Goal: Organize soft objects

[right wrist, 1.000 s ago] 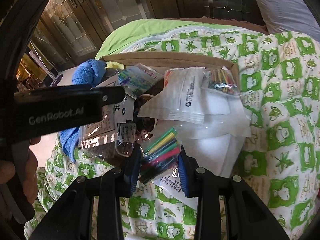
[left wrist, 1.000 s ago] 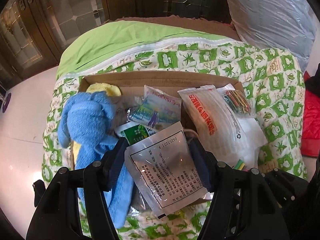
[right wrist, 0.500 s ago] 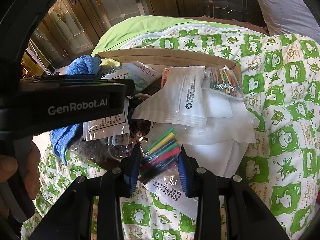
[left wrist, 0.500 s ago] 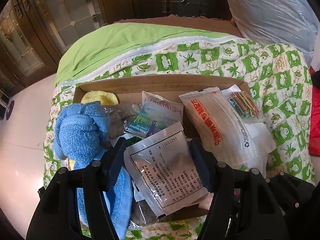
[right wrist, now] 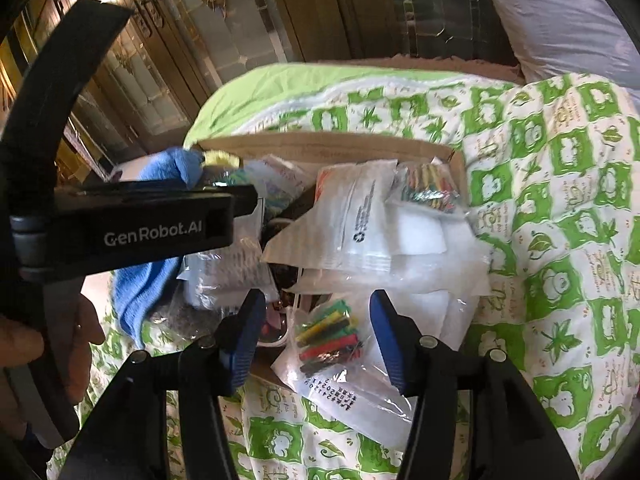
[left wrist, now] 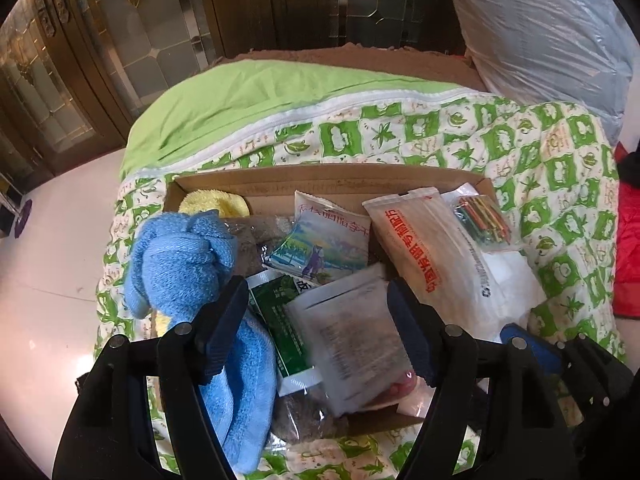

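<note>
An open cardboard box (left wrist: pixel 320 176) lies on a green-and-white quilt, full of soft packets. In the left wrist view my left gripper (left wrist: pixel 316 312) hovers over the box's near end. Its jaws are opening, and a blurred silver printed packet (left wrist: pixel 352 332) sits loose between them, clear of the left pad. A knotted blue towel (left wrist: pixel 180 264) hangs over the box's left side. My right gripper (right wrist: pixel 318 328) is also opening. A clear bag of coloured sticks (right wrist: pixel 328 332) lies between its fingers at the box's near edge, untouched by the pads.
The box also holds a yellow cloth (left wrist: pixel 216 202), a scenic printed packet (left wrist: pixel 320 244), a white bag with red writing (left wrist: pixel 424 256) and a second stick bag (left wrist: pixel 480 220). A grey plastic-wrapped bundle (left wrist: pixel 540 28) stands behind. White floor (left wrist: pixel 48 280) lies to the left.
Both pairs of jaws have spread apart. The silver packet has come loose from the left pads and blurs downward. The stick bag has dropped out of the right grip onto the box's edge.
</note>
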{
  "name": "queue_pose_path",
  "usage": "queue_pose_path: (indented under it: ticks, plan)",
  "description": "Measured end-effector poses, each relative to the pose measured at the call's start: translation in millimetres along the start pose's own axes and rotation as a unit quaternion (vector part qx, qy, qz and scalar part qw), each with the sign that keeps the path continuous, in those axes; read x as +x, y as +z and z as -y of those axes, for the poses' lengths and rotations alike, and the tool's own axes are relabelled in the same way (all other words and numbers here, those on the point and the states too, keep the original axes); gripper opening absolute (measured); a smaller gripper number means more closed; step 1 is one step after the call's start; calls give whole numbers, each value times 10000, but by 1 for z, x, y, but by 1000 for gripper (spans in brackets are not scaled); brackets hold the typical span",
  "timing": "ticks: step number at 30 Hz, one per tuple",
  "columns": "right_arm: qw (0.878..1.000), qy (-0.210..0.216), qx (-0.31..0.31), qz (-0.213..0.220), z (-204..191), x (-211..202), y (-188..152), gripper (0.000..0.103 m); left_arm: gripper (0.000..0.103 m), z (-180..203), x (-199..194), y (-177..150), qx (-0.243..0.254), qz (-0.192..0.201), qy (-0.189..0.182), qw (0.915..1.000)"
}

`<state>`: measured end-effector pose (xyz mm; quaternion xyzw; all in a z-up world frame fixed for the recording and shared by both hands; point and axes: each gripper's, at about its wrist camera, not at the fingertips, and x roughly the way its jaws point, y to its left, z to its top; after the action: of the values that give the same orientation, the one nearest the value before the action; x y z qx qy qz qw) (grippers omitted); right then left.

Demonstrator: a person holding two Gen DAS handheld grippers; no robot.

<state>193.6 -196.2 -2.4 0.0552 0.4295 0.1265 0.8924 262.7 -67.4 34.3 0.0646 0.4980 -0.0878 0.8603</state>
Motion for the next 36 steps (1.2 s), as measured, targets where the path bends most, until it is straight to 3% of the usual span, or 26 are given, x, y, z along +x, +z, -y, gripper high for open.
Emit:
queue_pose_path:
  ticks: [6, 12, 18, 21, 24, 29, 36]
  plan:
    - [9997, -13, 122, 202, 3, -22, -20, 58, 73, 6, -25, -26, 200, 205, -39, 9996]
    - [9996, 88, 234, 163, 0, -34, -47, 65, 73, -9, -49, -81, 87, 391, -65, 9992]
    - [9999, 78, -15, 92, -15, -42, -67, 72, 73, -19, -72, -139, 121, 703, 515, 9961]
    - [10000, 32, -64, 1, -20, -40, -78, 73, 73, -23, -80, -161, 40, 701, 561, 9960]
    - [10000, -9, -41, -71, -21, -40, -87, 81, 73, -24, -84, -175, -61, 620, 517, 9967]
    - [9999, -105, -42, -80, -24, -48, -104, 82, 73, -22, -95, -195, -178, 801, 674, 9943]
    - [9997, -201, -100, 54, -33, -64, -120, 82, 73, -20, -106, -206, -233, 1016, 566, 9929]
